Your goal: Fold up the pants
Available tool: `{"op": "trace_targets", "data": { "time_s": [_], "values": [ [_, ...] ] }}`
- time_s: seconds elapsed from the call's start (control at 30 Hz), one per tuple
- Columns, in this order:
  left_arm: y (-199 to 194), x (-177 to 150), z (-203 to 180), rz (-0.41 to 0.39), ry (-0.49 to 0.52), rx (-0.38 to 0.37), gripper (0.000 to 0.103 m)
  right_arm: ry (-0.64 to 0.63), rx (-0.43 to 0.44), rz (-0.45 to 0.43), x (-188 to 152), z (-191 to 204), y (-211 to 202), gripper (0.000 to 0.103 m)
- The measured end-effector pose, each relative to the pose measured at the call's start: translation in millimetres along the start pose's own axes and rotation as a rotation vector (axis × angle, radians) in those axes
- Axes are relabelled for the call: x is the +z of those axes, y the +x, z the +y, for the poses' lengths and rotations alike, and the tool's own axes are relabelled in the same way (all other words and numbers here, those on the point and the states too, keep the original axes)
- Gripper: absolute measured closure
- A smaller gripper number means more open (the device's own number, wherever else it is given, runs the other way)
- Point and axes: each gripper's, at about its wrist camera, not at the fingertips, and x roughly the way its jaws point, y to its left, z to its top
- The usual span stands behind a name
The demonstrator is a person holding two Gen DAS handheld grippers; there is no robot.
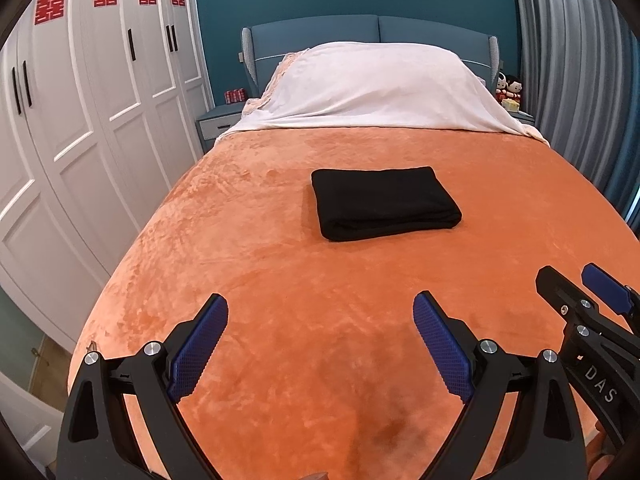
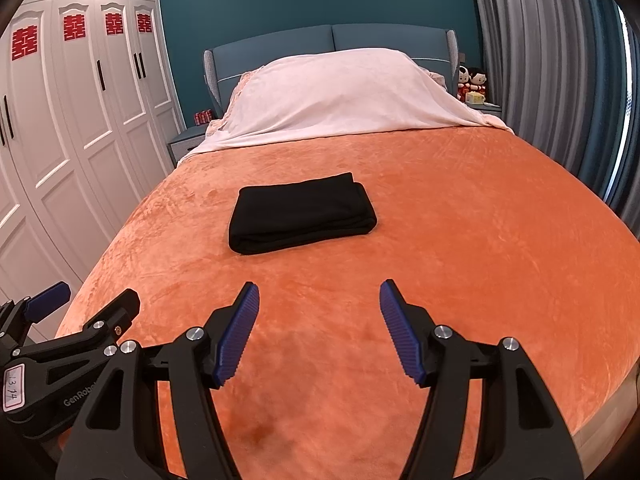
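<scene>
The black pants lie folded into a thick rectangle in the middle of the orange bedspread; they also show in the right wrist view. My left gripper is open and empty, held above the bedspread well short of the pants. My right gripper is open and empty too, also near the foot of the bed. The right gripper shows at the right edge of the left wrist view. The left gripper shows at the lower left of the right wrist view.
A white blanket covers the pillows at the blue headboard. White wardrobes stand along the left of the bed. Grey curtains hang on the right. Nightstands flank the headboard, the right one with dolls.
</scene>
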Motion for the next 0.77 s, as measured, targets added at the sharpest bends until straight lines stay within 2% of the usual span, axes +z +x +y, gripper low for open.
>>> {"op": "trace_targets", "data": {
  "time_s": [0.3,0.4,0.57,0.63,0.77],
  "values": [
    [2.2,-3.0,-0.7,0.007,0.005,0.010,0.011,0.000,-0.001,0.000,-0.1,0.3,-0.2,0.042],
    [5.5,-4.5,3.6,0.023,-0.017,-0.019,0.011,-0.002,0.001,0.002,0.2,-1.1,0.4,0.042],
    [4.1,-5.7,4.4,0.005,0.000,0.035,0.011,0.003,-0.003,0.007,-1.4,0.5,-1.1,0.042],
    [4.1,-7.1,4.9,0.011,0.004,-0.001,0.011,0.006,-0.005,0.011,-2.5,0.7,-1.6,0.042],
    [4.6,-10.5,4.2,0.023,0.012,-0.010,0.011,0.009,-0.008,0.015,-4.2,0.1,-2.0,0.042]
  ]
}}
